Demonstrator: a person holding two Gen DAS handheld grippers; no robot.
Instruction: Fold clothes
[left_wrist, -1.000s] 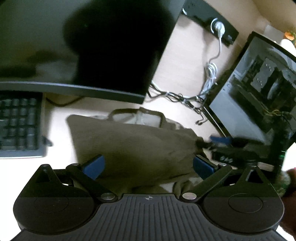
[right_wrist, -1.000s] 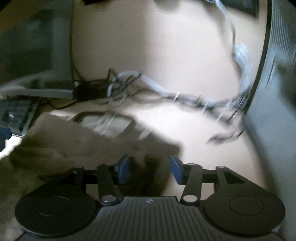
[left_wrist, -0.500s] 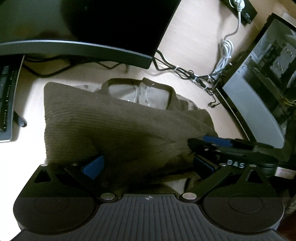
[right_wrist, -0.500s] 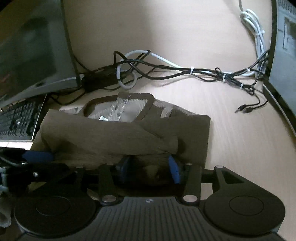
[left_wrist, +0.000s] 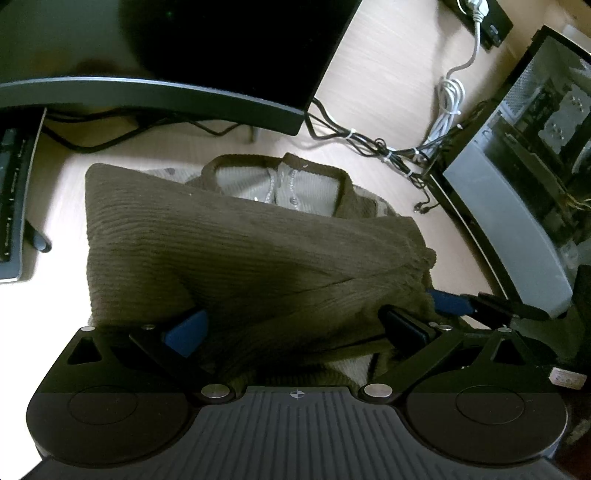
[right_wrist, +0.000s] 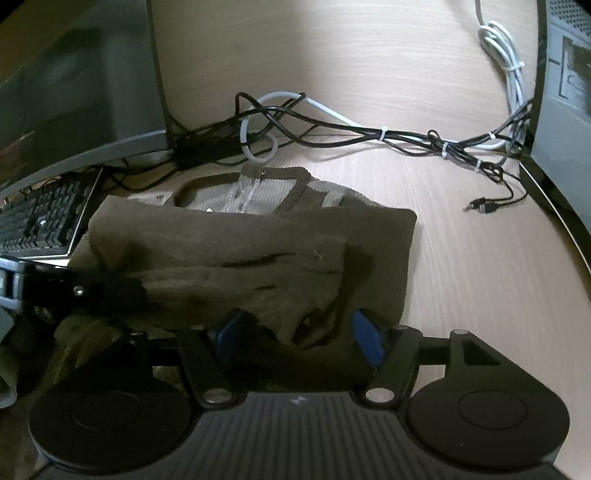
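Bare tabletop (right_wrist: 480, 266) right of the brown garment (right_wrist: 258, 243), wide enough for a claw to pass, closed off further right by the computer case (right_wrist: 565, 122). Blocked behind the garment by a tangle of cables (right_wrist: 369, 134), with loose audio plugs (right_wrist: 480, 205) lying on the open strip. Hemmed in at the back left by the curved monitor (left_wrist: 166, 48), its lower edge hanging just beyond the collar. Keyboard (left_wrist: 11, 203) close on the left, a narrow bare strip of tabletop between it and the garment.
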